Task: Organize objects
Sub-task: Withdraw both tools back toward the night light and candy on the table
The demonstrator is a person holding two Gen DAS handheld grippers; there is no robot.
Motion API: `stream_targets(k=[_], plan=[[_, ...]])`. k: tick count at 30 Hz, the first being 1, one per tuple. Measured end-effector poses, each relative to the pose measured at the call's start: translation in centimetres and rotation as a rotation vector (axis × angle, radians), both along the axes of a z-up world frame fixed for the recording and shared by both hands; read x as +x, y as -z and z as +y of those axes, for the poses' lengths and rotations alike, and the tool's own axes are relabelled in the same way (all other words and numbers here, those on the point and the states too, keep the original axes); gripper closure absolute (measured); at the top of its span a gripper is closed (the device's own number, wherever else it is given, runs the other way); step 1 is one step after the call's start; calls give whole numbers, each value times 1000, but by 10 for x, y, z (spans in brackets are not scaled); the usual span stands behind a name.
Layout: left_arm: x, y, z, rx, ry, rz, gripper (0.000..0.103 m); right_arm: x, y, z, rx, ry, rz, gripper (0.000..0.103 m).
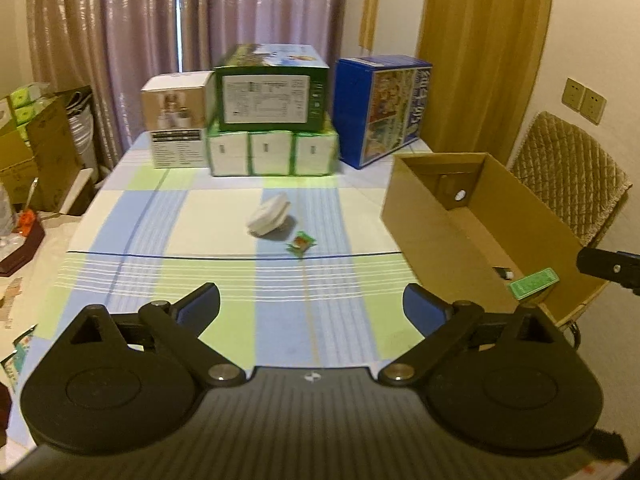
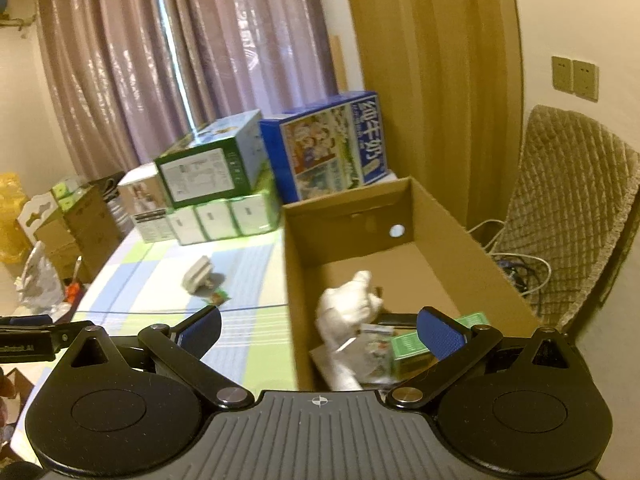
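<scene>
My left gripper [image 1: 312,306] hangs open and holds nothing above the checked tablecloth [image 1: 160,216]. Ahead of it lie a white rounded object [image 1: 269,216] and a small green wrapper [image 1: 301,243]. An open cardboard box [image 1: 424,200] stands at the table's right side with a green packet [image 1: 534,282] inside. My right gripper [image 2: 320,328] is open over the near end of this cardboard box [image 2: 352,208]. A blurred white crumpled thing [image 2: 352,308] sits in the box between the spread fingers, untouched by them, beside a green packet [image 2: 408,346]. The white object [image 2: 198,274] and wrapper [image 2: 218,298] show on the table.
Stacked cartons fill the far end of the table: a green box [image 1: 272,88] on white-green packs [image 1: 272,152], a brown-white box [image 1: 176,120], a blue carton [image 1: 380,108]. A quilted chair [image 1: 572,176] stands right of the table. Cardboard boxes [image 1: 36,148] and clutter sit at left.
</scene>
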State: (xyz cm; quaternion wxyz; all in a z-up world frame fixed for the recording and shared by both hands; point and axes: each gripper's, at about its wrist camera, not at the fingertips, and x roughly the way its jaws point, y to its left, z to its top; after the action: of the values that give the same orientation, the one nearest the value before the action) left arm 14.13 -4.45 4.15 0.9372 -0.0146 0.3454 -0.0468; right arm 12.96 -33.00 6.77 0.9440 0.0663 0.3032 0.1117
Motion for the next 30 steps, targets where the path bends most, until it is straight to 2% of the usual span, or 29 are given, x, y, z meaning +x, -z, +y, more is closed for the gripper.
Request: stream_targets(k=[8, 16, 30], plan=[[-8, -1, 34, -5, -53, -1, 2, -9, 4, 43, -9, -76, 10, 2], [-12, 6, 58, -10, -90, 11, 1, -8, 12, 75, -39, -134, 20, 2], [5, 22, 77, -15, -115, 26, 1, 7, 31, 119, -99, -216, 23, 2]])
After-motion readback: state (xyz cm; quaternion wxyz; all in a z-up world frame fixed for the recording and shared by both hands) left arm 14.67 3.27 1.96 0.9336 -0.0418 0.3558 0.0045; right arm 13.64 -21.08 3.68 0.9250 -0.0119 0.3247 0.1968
